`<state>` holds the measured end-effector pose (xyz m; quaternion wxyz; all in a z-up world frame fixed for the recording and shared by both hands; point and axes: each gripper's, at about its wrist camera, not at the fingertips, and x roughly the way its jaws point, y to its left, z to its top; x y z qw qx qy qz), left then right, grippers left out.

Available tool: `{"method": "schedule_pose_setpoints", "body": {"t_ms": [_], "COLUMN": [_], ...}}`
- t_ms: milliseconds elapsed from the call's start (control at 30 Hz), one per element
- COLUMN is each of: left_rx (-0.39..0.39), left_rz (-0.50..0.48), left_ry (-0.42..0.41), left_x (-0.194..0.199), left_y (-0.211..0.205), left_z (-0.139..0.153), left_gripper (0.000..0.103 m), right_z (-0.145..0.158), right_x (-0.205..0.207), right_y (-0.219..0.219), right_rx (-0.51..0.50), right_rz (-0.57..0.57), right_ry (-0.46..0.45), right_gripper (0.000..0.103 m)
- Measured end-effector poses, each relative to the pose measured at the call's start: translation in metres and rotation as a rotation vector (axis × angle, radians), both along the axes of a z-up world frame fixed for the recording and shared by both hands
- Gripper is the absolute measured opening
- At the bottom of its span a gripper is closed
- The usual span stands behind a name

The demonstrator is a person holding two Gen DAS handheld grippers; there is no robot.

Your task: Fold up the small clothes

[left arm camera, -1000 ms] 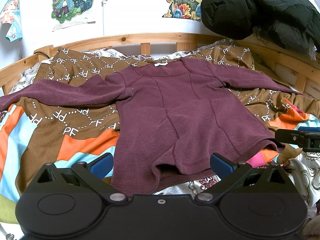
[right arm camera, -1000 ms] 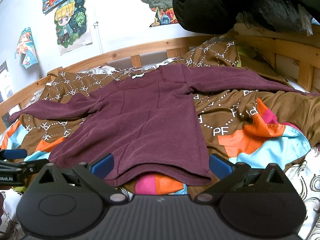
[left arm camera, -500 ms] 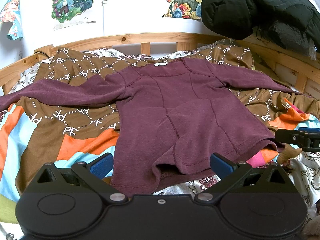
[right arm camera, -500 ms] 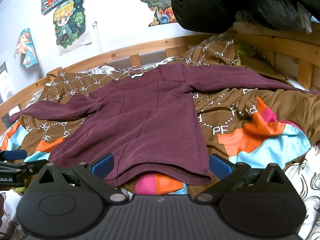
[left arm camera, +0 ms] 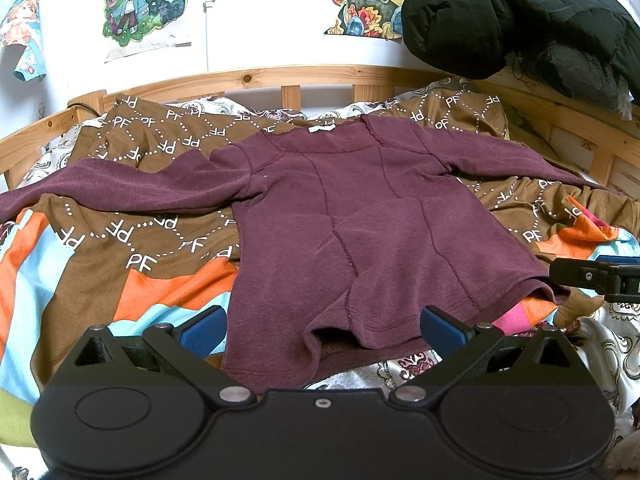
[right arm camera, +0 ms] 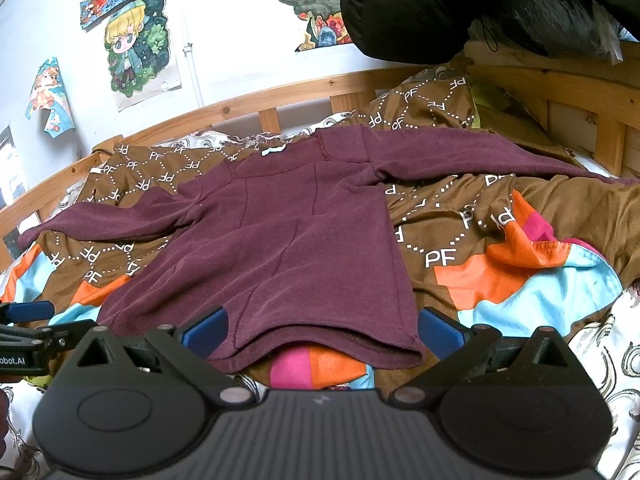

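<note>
A maroon long-sleeved top [left arm camera: 360, 220] lies spread flat on the bed, both sleeves out to the sides, neck label at the far end; it also shows in the right wrist view [right arm camera: 280, 248]. My left gripper [left arm camera: 324, 330] is open and empty just before the hem's left part. My right gripper [right arm camera: 320, 330] is open and empty before the hem's right corner. The right gripper's tip shows in the left wrist view [left arm camera: 592, 276]; the left gripper's tip shows in the right wrist view [right arm camera: 28, 312].
A brown, orange and blue "PF" blanket [left arm camera: 152, 240] covers the bed under the top. A wooden bed rail [left arm camera: 280, 78] runs along the far and right sides. A black puffer jacket [left arm camera: 500, 12] hangs at the upper right. Posters are on the wall.
The right wrist view has shifted slightly forward and to the right. The top and the left gripper have not moved.
</note>
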<state>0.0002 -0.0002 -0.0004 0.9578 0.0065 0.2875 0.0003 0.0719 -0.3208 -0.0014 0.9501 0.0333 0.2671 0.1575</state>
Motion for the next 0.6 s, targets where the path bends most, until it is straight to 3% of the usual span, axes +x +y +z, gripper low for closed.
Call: {"method": "schedule_pose_setpoints", "body": {"t_ms": [333, 500, 600], "left_rx": [0.013, 0.025, 0.031], "left_rz": [0.006, 0.001, -0.001], "left_ry": [0.012, 0.027, 0.034], "left_x": [0.001, 0.014, 0.029], "left_y": [0.000, 0.002, 0.003], "left_z": [0.002, 0.008, 0.020], "left_gripper": [0.102, 0.102, 0.102], "right_z": [0.002, 0.008, 0.019], "right_x": [-0.001, 0.002, 0.015], "right_y": [0.002, -0.004, -0.019], "right_rx": [-0.013, -0.032, 0.017], "right_rz": [0.003, -0.071, -0.115], "right_ry": [-0.009, -0.018, -0.014], "right_gripper": [0.103, 0.103, 0.103]}}
